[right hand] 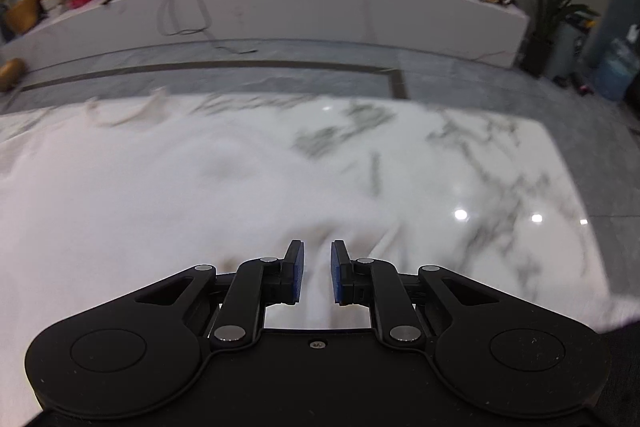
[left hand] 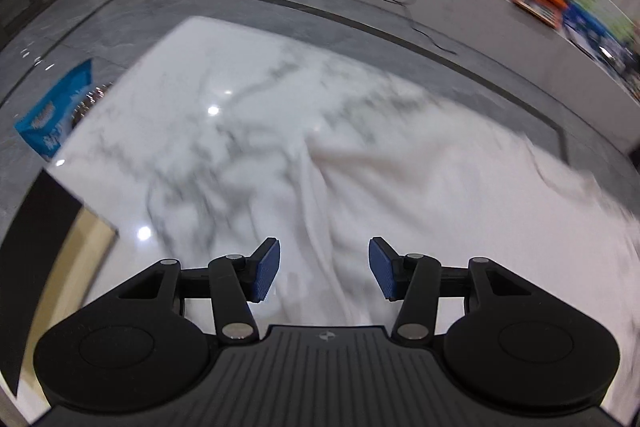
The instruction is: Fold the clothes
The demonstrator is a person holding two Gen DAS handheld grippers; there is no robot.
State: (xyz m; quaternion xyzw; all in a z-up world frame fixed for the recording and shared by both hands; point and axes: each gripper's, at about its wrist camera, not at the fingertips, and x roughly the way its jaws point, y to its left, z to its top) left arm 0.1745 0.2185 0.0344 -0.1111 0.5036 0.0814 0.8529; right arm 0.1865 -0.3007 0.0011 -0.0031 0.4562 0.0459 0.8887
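Your left gripper (left hand: 324, 269) had its blue pads (left hand: 267, 269) spread wide apart with nothing between them, hanging over the near edge of the white garment (left hand: 420, 195), which lay rumpled across the lower right of that frame on the marble table (left hand: 192, 99). Your right gripper (right hand: 317, 273) had its pads (right hand: 297, 273) drawn close, with only a narrow gap left, and a ridge of the white garment (right hand: 120, 195) ran up through that gap; the blur made it impossible to tell whether the cloth was really pinched, so treat that hold as unproven. In the right wrist view the garment filled the left and center of the frame, its far edge near the upper left. Both views were smeared by motion, which was itself a warning: moving that fast, you could have dragged the shirt instead of lifting it, bunching the folds seen near the center of the left view even further. With the right pads not fully together, a thin layer could have slipped out as soon as you pulled. The left claw, open and off to the side of the cloth, could have closed on bare marble or caught two layers at once. The polished top looked slick, so the whole garment might have slid toward the table's edge, and the blue packet (left hand: 56, 111) at the left of the left view sat close to that corner.
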